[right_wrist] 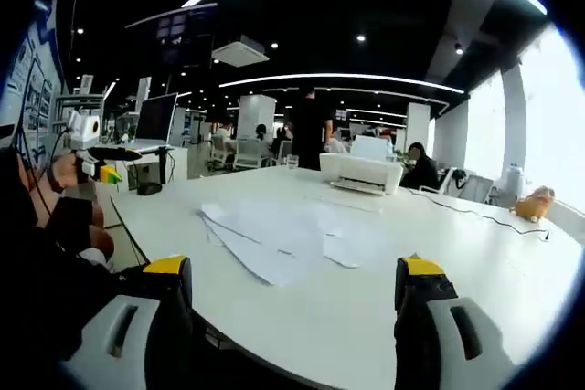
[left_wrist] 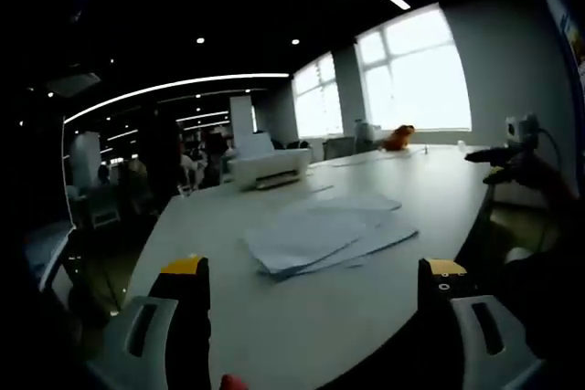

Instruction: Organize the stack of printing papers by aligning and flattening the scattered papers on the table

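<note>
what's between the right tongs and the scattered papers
Bare white table. In the right gripper view, nothing lies between the open right tongs and the scattered papers.

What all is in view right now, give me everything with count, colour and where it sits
printing papers: a loose fanned pile, exact count unclear, white, middle of the table, nothing touching them
table: one, white, large with rounded edge
printer: one, white, far side of the table beyond the papers
plush toy: one, orange, far end of the table by the windows
cable: one, dark, running along the table toward the toy
monitor: one, dark, on a desk behind the table
people: several, dark clothes, standing and seated in the background
left gripper: one, grey with yellow tips, open, short of the papers
right gripper: one, grey with yellow tips, open, short of the papers
</note>
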A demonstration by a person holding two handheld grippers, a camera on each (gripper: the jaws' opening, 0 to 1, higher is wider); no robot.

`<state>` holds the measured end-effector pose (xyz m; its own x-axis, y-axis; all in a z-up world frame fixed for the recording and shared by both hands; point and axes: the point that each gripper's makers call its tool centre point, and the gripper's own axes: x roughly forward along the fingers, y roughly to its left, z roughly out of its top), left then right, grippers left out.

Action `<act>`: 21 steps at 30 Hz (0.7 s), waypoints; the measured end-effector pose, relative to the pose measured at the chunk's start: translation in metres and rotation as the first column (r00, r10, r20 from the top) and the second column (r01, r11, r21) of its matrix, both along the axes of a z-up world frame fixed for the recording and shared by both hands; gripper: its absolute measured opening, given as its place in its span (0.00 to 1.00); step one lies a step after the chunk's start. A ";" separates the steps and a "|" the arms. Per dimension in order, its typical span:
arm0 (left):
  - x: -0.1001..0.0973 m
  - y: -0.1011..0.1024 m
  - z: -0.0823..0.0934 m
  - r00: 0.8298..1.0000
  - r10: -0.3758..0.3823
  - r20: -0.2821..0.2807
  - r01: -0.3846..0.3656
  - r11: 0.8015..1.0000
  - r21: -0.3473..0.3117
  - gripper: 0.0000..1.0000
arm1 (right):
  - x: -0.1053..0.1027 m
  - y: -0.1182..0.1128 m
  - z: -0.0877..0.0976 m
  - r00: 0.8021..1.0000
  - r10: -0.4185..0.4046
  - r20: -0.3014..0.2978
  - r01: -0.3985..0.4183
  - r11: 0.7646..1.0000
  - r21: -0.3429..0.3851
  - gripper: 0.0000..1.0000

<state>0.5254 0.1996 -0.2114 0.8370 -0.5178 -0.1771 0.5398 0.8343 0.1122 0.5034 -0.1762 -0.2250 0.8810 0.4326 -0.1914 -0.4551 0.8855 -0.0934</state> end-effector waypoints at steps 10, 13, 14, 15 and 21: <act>0.001 -0.002 0.000 1.000 -0.004 -0.001 0.004 1.000 0.002 0.96 | 0.004 0.000 0.003 1.000 0.002 0.007 -0.002 1.000 -0.005 0.87; 0.001 -0.002 -0.003 1.000 -0.001 -0.010 0.001 1.000 0.008 0.96 | 0.006 0.000 0.005 1.000 0.004 0.010 -0.004 1.000 -0.001 0.87; 0.001 -0.003 -0.003 1.000 -0.003 -0.008 0.003 1.000 0.010 0.96 | 0.006 0.000 0.005 1.000 0.004 0.009 -0.004 1.000 -0.002 0.87; 0.001 -0.003 -0.003 1.000 -0.003 -0.007 0.003 1.000 0.010 0.96 | 0.007 0.001 0.005 1.000 0.004 0.007 -0.004 1.000 -0.004 0.87; 0.001 -0.004 -0.003 1.000 -0.009 -0.006 0.010 1.000 0.008 0.96 | 0.009 0.006 0.008 1.000 0.013 0.012 -0.013 1.000 -0.015 0.87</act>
<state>0.5259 0.1959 -0.2143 0.8310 -0.5243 -0.1858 0.5483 0.8282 0.1157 0.5128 -0.1704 -0.2174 0.8776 0.4415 -0.1870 -0.4655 0.8779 -0.1120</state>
